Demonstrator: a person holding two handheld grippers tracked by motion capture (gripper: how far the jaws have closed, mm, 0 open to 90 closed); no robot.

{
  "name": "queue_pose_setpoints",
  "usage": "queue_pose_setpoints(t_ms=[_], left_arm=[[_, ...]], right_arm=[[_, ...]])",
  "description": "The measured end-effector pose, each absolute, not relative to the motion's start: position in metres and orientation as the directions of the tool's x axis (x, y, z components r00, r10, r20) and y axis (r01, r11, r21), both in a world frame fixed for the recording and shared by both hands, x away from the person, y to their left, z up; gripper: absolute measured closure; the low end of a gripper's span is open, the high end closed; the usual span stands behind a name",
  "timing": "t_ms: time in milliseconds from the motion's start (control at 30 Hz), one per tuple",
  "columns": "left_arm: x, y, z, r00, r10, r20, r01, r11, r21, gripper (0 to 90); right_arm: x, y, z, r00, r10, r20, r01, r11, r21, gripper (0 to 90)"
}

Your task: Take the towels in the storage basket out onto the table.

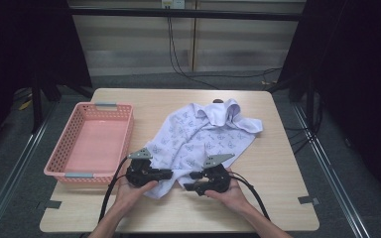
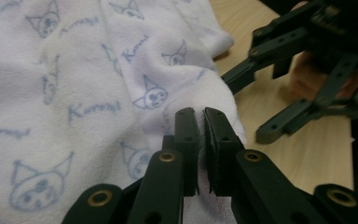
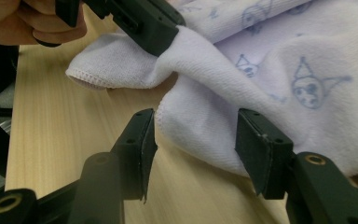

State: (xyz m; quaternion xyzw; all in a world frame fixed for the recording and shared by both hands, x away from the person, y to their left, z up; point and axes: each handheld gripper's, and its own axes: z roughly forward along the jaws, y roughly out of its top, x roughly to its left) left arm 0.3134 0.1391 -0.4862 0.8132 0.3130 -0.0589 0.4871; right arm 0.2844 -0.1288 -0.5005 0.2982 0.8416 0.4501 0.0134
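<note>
One towel (image 1: 206, 136), one pink basket (image 1: 90, 144) at left. My left gripper (image 2: 200, 122) clamped its corner; right gripper (image 3: 193, 140) gaped around a fold.

From my high view the pale wooden surface (image 1: 278, 163) sits under even overhead light, while the surroundings fall nearly black. Shadows stay soft, with no glare. That view looks small and slightly soft (fine print is unreadable). My two tool views blur close up; the nearest black links smear.
</note>
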Motion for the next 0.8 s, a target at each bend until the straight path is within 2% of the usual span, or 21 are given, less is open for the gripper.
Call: queue_pose_setpoints(t_ms=[100,133,233,267,333,433,500,600,800], left_arm=[[0.315,0.141,-0.484,0.788,0.444,-0.426,0.577,-0.292,0.763,84.5],[0.315,0.142,-0.483,0.786,0.440,-0.435,0.582,-0.286,0.762,84.3],[0.315,0.143,-0.483,0.791,0.430,-0.436,0.577,-0.283,0.766,83.3],[0.315,0.143,-0.482,0.789,0.434,-0.435,0.577,-0.278,0.768,82.6],[0.314,0.144,-0.481,0.785,0.435,-0.441,0.578,-0.260,0.773,78.2],[0.313,0.147,-0.477,0.780,0.456,-0.429,0.575,-0.251,0.779,63.6],[0.312,0.153,-0.472,0.775,0.466,-0.427,0.573,-0.233,0.785,58.5],[0.308,0.165,-0.465,0.770,0.484,-0.416,0.566,-0.217,0.795,57.9],[0.296,0.177,-0.467,0.784,0.516,-0.345,0.544,-0.303,0.782,60.5]], right_arm=[[0.289,-0.124,-0.505,-0.820,0.522,0.235,0.490,0.428,0.760,48.9],[0.291,-0.122,-0.509,-0.817,0.523,0.240,0.494,0.422,0.760,52.8],[0.291,-0.122,-0.509,-0.810,0.531,0.250,0.506,0.415,0.756,80.5],[0.290,-0.124,-0.507,-0.808,0.531,0.255,0.507,0.408,0.759,87.3],[0.287,-0.133,-0.502,-0.805,0.524,0.279,0.516,0.386,0.764,88.5],[0.284,-0.149,-0.489,-0.799,0.531,0.282,0.518,0.369,0.772,88.7],[0.282,-0.165,-0.476,-0.800,0.531,0.278,0.510,0.359,0.781,88.7],[0.278,-0.196,-0.461,-0.785,0.560,0.265,0.512,0.347,0.786,88.6],[0.264,-0.267,-0.454,-0.717,0.633,0.291,0.548,0.254,0.797,88.5]])
